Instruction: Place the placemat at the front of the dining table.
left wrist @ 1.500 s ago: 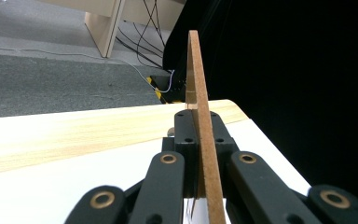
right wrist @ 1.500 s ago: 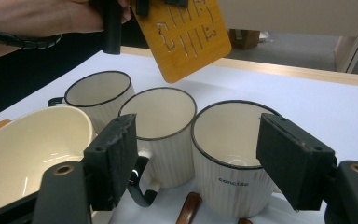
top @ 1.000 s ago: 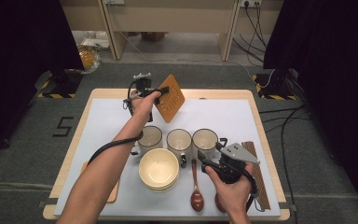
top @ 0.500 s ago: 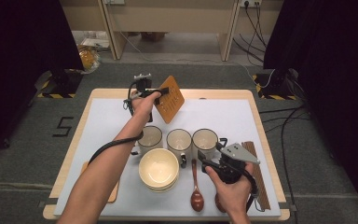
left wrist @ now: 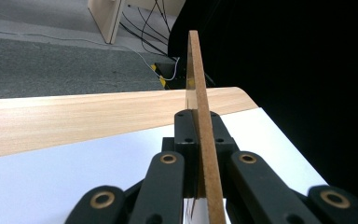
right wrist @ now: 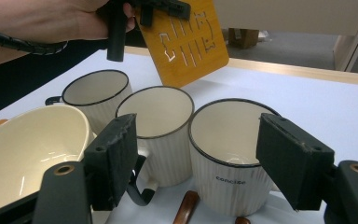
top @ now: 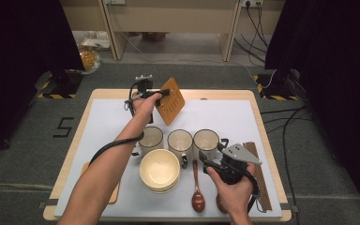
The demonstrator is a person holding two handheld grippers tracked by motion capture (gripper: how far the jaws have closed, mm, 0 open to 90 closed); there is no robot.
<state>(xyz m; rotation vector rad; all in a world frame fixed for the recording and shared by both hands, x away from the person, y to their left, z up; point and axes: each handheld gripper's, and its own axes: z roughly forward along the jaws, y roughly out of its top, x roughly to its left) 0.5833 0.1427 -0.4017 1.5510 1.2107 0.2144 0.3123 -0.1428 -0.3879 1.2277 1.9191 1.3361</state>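
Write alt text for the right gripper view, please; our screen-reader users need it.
The right gripper has its open fingers on either side of the nearest of three cream mugs on a white table. Behind, the left gripper holds a slotted wooden board above the table; a cream bowl sits at left.

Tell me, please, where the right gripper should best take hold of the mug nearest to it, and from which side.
Grip the right mug across its rim and ribbed wall, coming level from the person's side. It stands upright, and the right gripper is open, its jaws already wider than the mug. The middle mug stands close, so the gap is probably tight.
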